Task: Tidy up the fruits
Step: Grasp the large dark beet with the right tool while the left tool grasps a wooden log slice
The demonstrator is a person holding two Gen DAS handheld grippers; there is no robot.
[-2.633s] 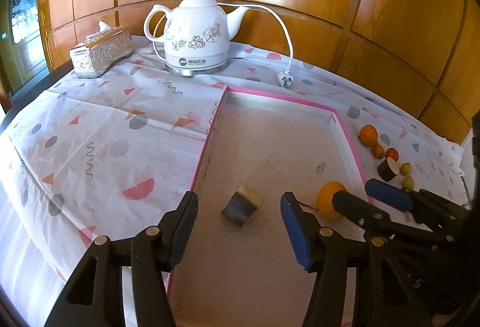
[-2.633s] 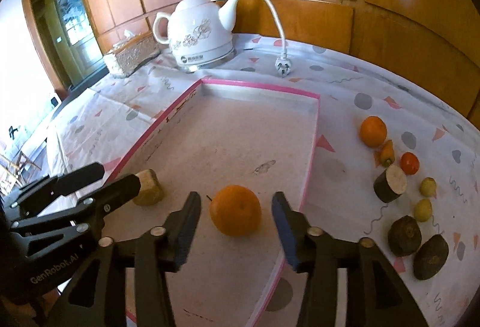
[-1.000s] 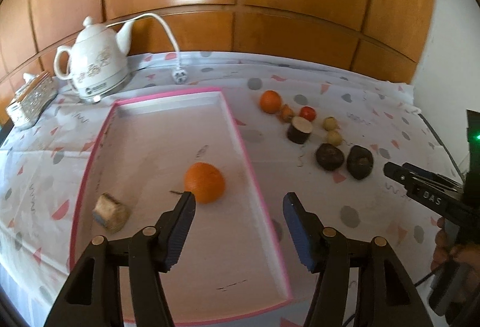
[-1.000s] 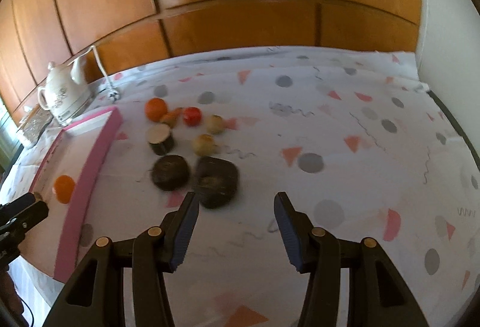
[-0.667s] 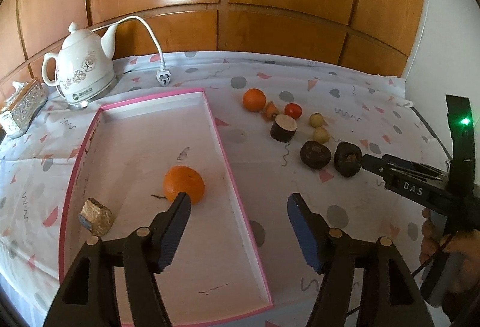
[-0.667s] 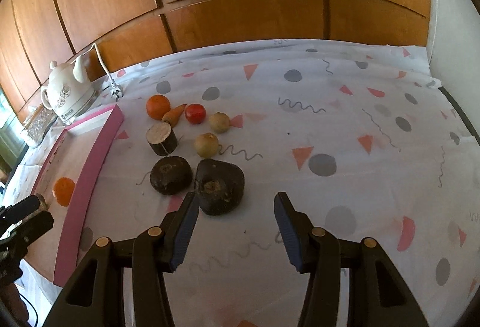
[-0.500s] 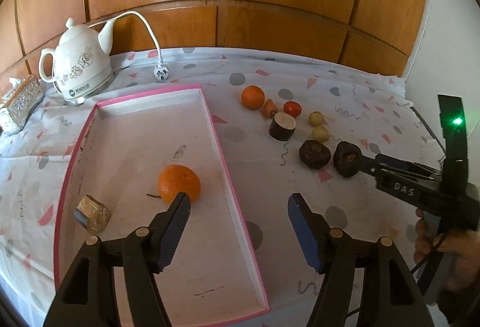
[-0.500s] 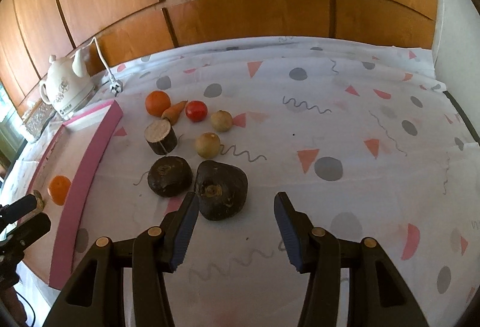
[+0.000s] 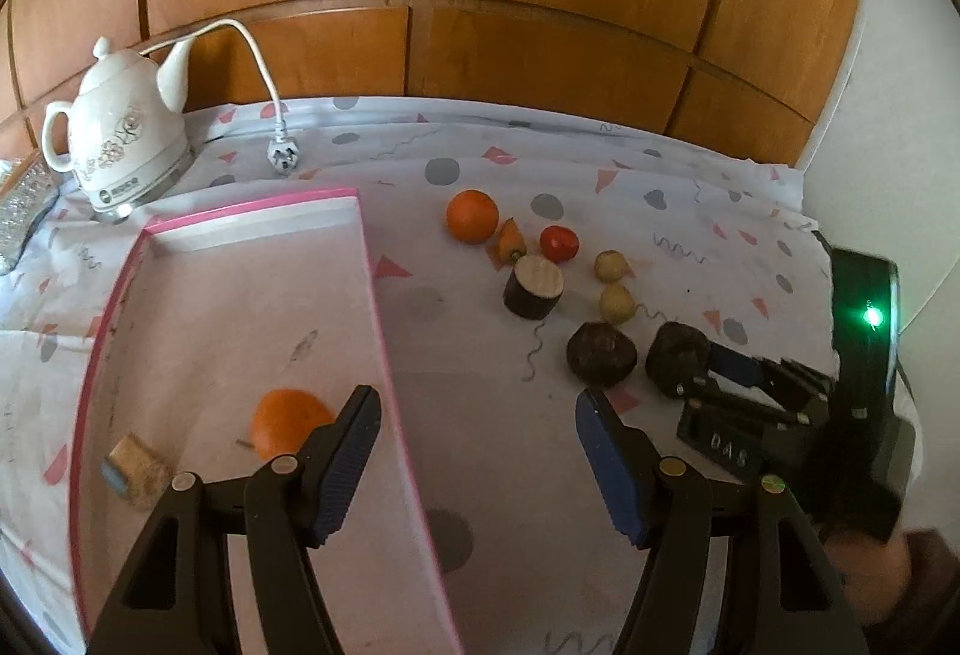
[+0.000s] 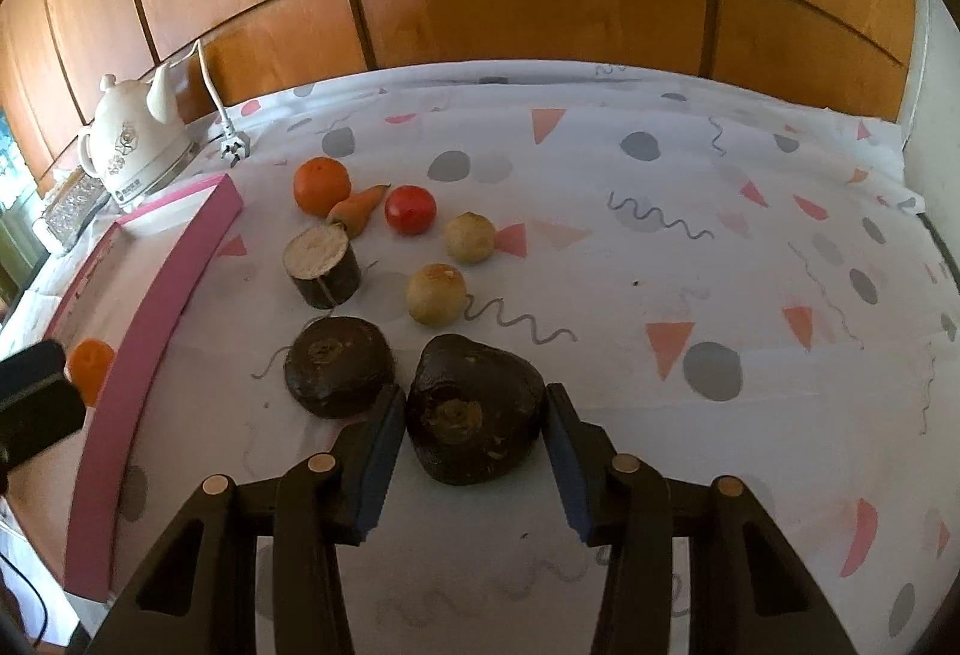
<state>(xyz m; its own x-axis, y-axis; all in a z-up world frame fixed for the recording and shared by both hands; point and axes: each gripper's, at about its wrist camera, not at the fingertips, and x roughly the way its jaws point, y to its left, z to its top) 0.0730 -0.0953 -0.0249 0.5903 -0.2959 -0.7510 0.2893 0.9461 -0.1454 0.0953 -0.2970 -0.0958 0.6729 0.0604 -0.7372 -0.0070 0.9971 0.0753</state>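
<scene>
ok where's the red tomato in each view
Left wrist: the red tomato lies right of centre, upper middle, right of the carrot.
Right wrist: the tomato lies left of centre, upper middle.
Shared landmark: the white kettle at far left.

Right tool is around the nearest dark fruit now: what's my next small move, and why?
Probably finish closing the right tool. Its jaws have just been closing and the dark fruit sits between them on the cloth, with pads close beside it but contact unclear. Then lift towards the pink tray.
</scene>
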